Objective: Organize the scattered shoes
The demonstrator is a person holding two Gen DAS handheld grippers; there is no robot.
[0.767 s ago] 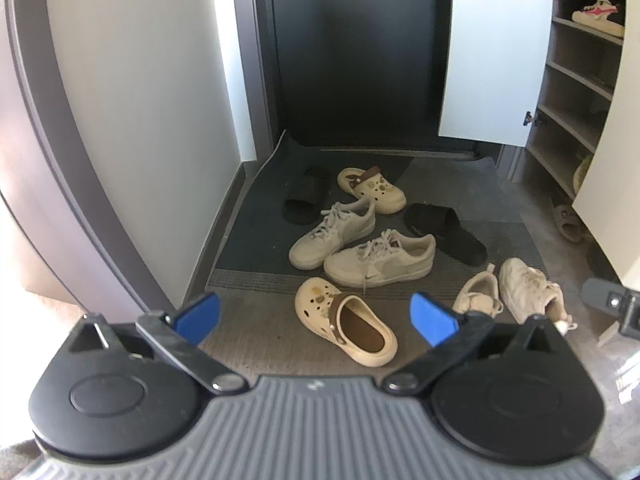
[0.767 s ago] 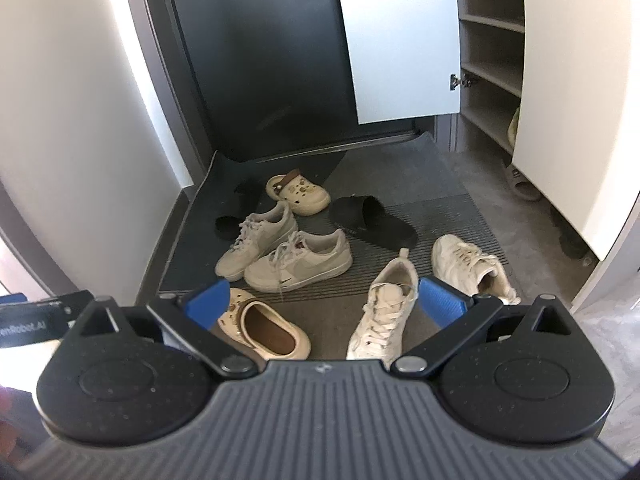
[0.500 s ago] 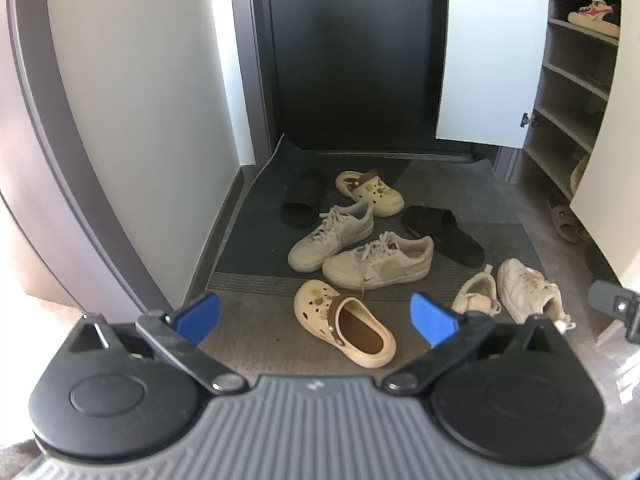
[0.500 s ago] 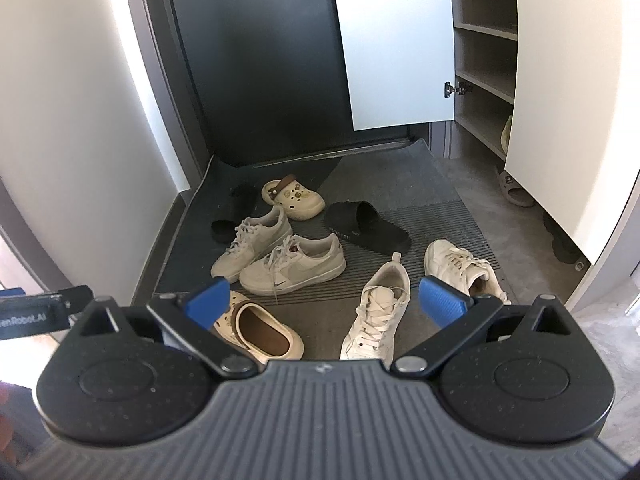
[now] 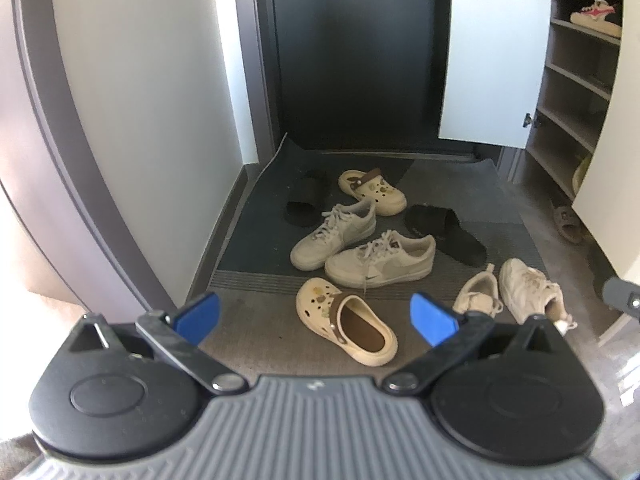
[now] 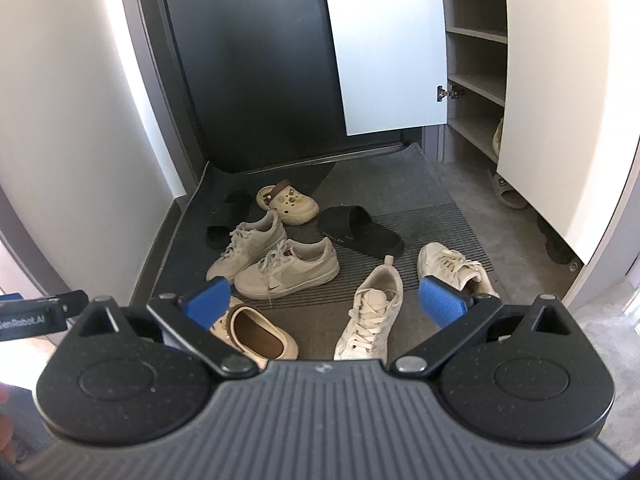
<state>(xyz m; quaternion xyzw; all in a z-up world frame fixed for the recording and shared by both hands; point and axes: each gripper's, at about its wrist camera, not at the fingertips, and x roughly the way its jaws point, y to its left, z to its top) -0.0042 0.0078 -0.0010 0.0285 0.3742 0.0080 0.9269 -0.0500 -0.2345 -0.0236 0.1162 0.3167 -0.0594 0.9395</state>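
Blue pads stand far apart on both tools, nothing between them: the left gripper (image 5: pixel 315 317) and the right gripper (image 6: pixel 326 305) are each spread wide and empty, held above the entryway and tilted down at the shoes. Closest under the left one lies a cream clog (image 5: pixel 346 327), its opening facing back toward the holder and its toe pointing away and to the left, so its long axis runs at a slant across the gap between the pads. From the right tool that same clog sits low at the left, partly hidden behind the left pad, while a white laced sneaker (image 6: pixel 370 311) lies almost dead ahead, toe toward the holder and heel away, its length running nearly straight along the reach. I would judge each hand nearest to its own shoe: clog for the left, laced sneaker for the right. Its mate (image 6: pixel 456 271) lies just beside it to the right. Farther out on the dark mat (image 5: pixel 248 240) a pair of grey-white sneakers (image 5: pixel 380 262) lies side by side, with a second clog (image 5: pixel 372 192) and two black slides (image 5: pixel 446 234) behind. Off to the right the shoe cabinet (image 6: pixel 474 80) stands with doors open, most shelves bare.
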